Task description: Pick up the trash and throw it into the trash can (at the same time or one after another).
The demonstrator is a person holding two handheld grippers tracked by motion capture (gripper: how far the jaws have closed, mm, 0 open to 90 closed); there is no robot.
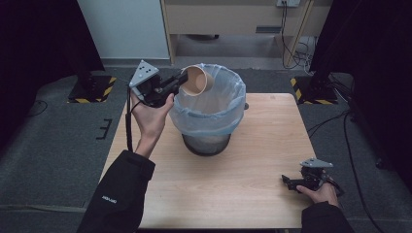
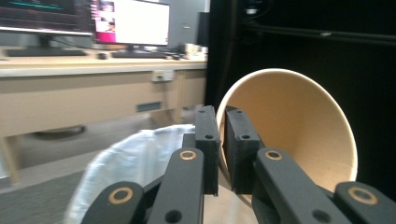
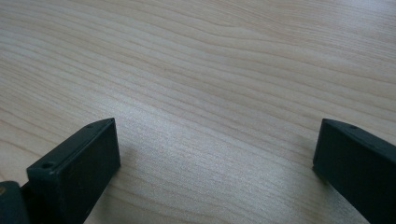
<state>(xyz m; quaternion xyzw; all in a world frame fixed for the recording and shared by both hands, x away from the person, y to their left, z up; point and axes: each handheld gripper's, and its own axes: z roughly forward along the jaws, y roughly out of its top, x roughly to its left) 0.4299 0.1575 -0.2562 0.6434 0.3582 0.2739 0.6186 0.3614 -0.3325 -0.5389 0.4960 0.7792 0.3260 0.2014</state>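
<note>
The left forearm, in a dark sleeve, rises from the near left and reaches far toward the middle; the left hand point(image 1: 151, 116) is turned palm up, wrist bent back; the left gripper point(image 1: 182, 77) is held high, pointing right, its jaws pinched nearly together on a thin wall between them; the right hand point(image 1: 319, 192) lies low at the near right; the right gripper point(image 1: 284, 180) points left, its jaws spread wide apart.

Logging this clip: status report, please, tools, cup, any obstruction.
Left tool shut on paper cup rim, tipped over lined bin. Right tool open, low over table. Nothing in the way.
</note>
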